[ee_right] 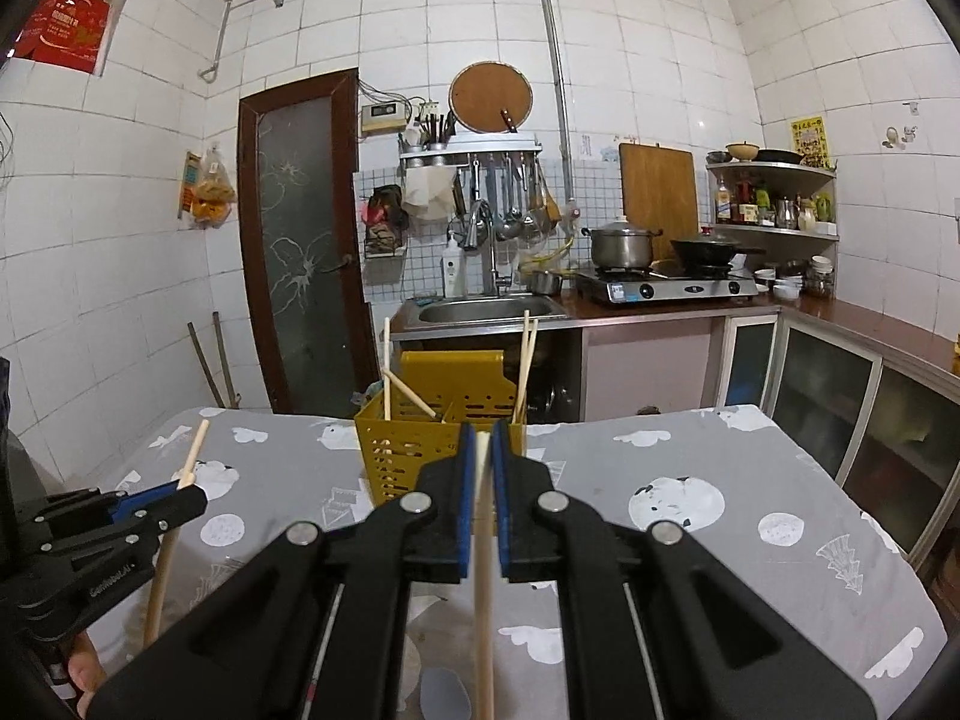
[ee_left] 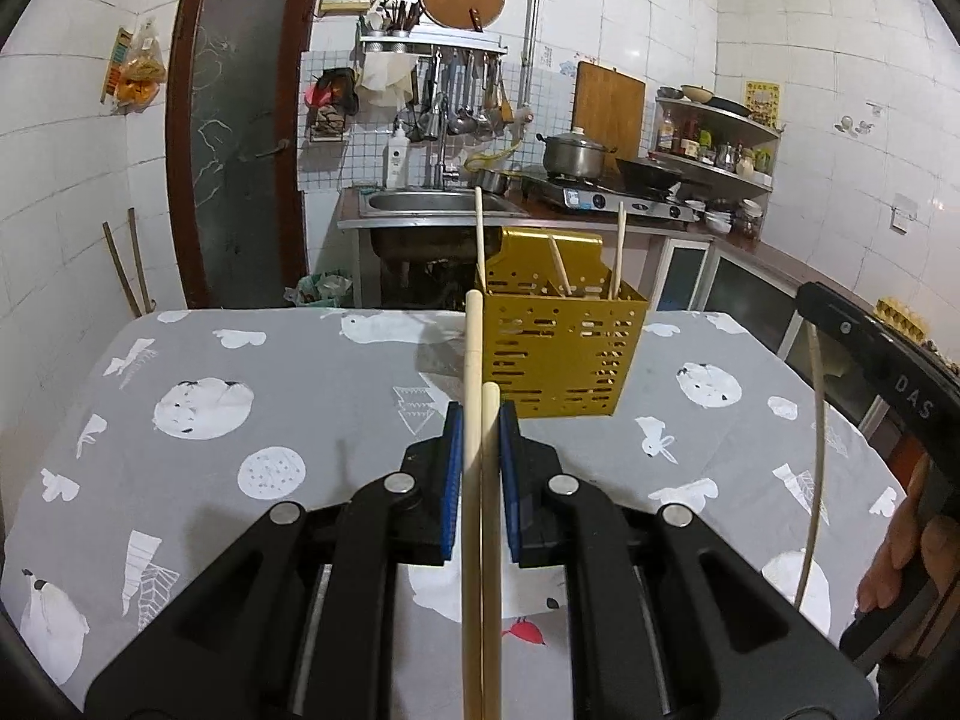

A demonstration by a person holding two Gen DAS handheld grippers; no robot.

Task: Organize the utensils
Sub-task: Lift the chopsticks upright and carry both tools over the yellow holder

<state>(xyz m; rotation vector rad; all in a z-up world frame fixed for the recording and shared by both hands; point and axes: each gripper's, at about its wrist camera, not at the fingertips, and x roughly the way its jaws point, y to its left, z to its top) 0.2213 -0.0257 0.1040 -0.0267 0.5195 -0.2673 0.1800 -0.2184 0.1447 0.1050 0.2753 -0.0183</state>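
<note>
Chopsticks [ee_left: 480, 480] pair clamped in left gripper [ee_left: 481, 420] jaws, frame centre; right gripper [ee_right: 483, 450] jaws clamp one chopstick [ee_right: 483, 600]; yellow holder [ee_left: 558, 348] behind on desk [ee_left: 240, 372].

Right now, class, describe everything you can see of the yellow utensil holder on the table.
The yellow utensil holder looks like painted metal, box-shaped, its walls punched with rows of slots, with a taller solid back panel. It stands upright on the grey patterned tablecloth. Inner dividers form compartments holding several wooden chopsticks, upright or leaning. Neither gripper touches it.
</note>
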